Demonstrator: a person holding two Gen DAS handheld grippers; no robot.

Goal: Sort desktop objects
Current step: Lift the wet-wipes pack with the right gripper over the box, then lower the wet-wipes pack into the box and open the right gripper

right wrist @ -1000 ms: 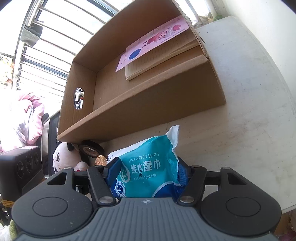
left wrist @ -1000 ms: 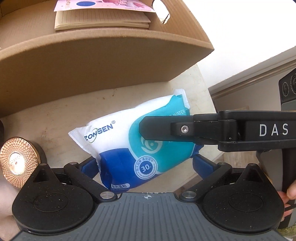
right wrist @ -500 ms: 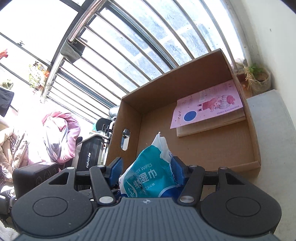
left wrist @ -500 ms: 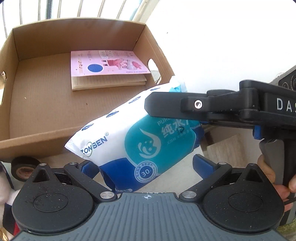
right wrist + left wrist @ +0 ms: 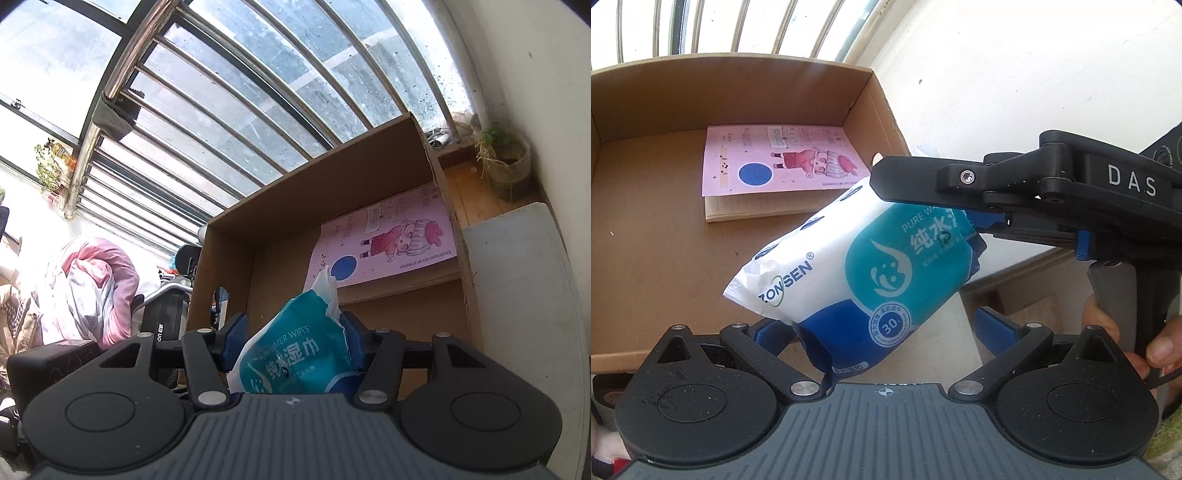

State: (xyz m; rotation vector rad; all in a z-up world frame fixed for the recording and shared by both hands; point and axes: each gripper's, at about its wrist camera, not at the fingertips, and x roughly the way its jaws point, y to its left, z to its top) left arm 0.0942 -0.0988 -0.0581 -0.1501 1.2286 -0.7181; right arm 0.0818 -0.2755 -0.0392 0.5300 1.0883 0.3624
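A blue-and-white pack of wet wipes [image 5: 857, 266] hangs in the air over the near right corner of a cardboard box [image 5: 646, 258]. My right gripper [image 5: 291, 336] is shut on the pack [image 5: 295, 354]; in the left wrist view it reaches in from the right [image 5: 923, 181]. My left gripper [image 5: 882, 328] is open below the pack, its blue pads either side of the lower end, not squeezing it. A pink notebook [image 5: 775, 162] lies flat in the box, also seen in the right wrist view [image 5: 391, 236].
A roll of black tape [image 5: 605, 391] lies on the table left of the box's front wall. A white wall [image 5: 1015, 74] stands to the right. A barred window [image 5: 221, 110] is behind the box. A potted plant [image 5: 506, 166] sits at the far right.
The right gripper has lifted the wipes pack off the table and carried it up and forward over the box. The left gripper has risen with it and stayed open.
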